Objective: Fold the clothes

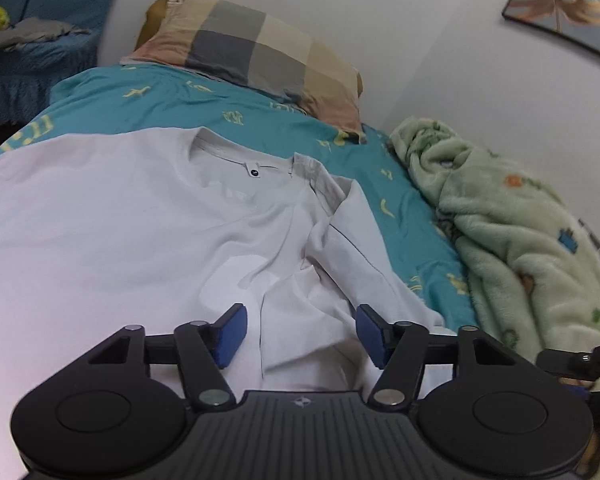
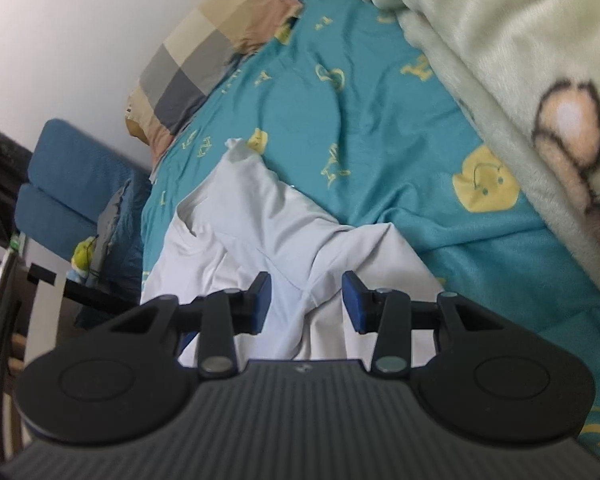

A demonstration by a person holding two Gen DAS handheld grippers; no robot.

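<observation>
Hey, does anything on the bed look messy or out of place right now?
Yes. The white shirt is not flat: one sleeve is flopped over the body in bunched creases. A green blanket lies in a crumpled heap along the wall side of the bed. Both the left gripper and right gripper are open, holding nothing.

I see a teal bedsheet (image 1: 240,108) with yellow prints. A checked pillow (image 1: 256,52) lies at its head against the white wall (image 1: 400,32). A green fleece blanket (image 1: 512,224) is bunched along the wall side. A framed leaf picture (image 1: 568,0) hangs above. A blue chair (image 2: 72,188) stands beside the bed.
</observation>
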